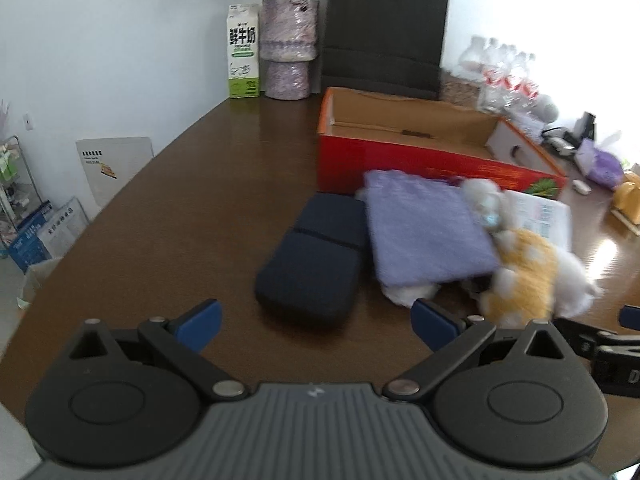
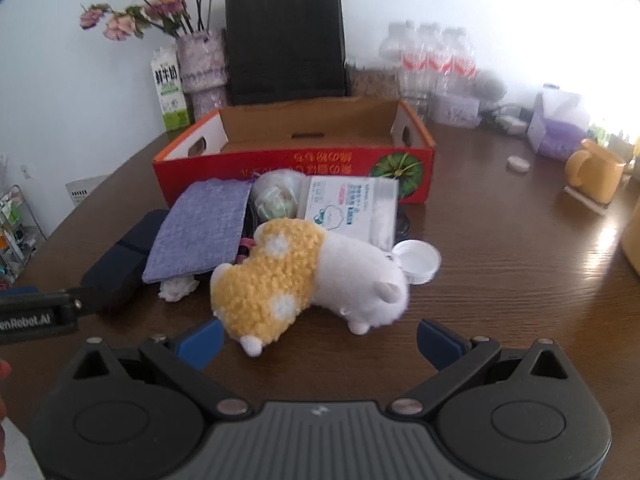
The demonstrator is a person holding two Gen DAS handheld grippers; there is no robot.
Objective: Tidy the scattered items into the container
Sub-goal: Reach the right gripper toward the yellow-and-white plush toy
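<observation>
Box (image 2: 280, 168): red cardboard container, open on top, stands on the brown table (image 2: 500, 280) behind the scattered items
Plush toy (image 2: 304, 276): yellow and white, lies on the table just ahead of the right gripper (image 2: 318, 342)
Purple cloth (image 1: 424, 228): lies flat between the plush toy and the dark blue case (image 1: 316, 260)
Packet (image 2: 348, 208): white, close in front of the box
Left gripper (image 1: 316, 326): jaws wide apart, nothing between them
Right gripper: jaws wide apart, the toy's yellow end is near its left pad, contact I cannot tell
</observation>
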